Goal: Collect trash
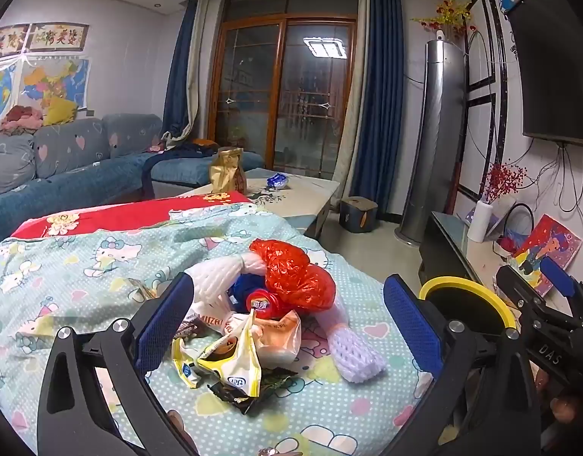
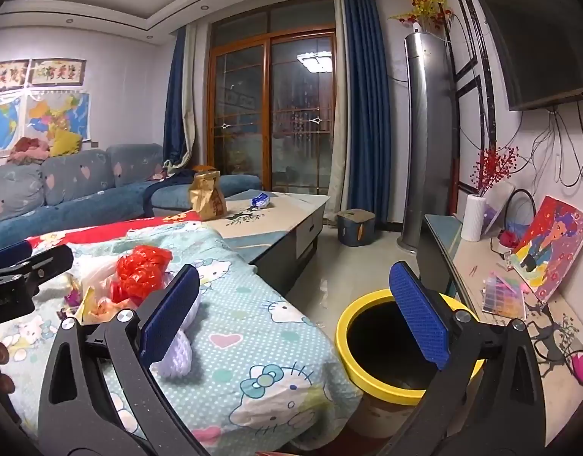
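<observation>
A pile of trash lies on the Hello Kitty cloth [image 1: 82, 266]: a red plastic bag [image 1: 295, 277], white foam fruit nets [image 1: 357, 353], a yellow-white snack wrapper [image 1: 230, 361], an orange-white wrapper [image 1: 280, 338] and a dark wrapper [image 1: 249, 391]. My left gripper [image 1: 287, 323] is open, its blue pads either side of the pile, just in front of it. A yellow-rimmed bin [image 2: 371, 353] stands on the floor right of the cloth. My right gripper [image 2: 295, 315] is open and empty, over the cloth's right edge and the bin. The pile shows at left in the right wrist view [image 2: 139, 277].
A coffee table [image 2: 287, 209] beyond holds a gold bag [image 2: 207, 197] and a blue wrapper [image 2: 261, 200]. A sofa [image 1: 63, 163] is at left. A TV stand [image 2: 477, 266] with a painting, vase and clutter runs along the right. A dark stool [image 2: 354, 228] and tall air conditioner [image 2: 428, 133] stand behind.
</observation>
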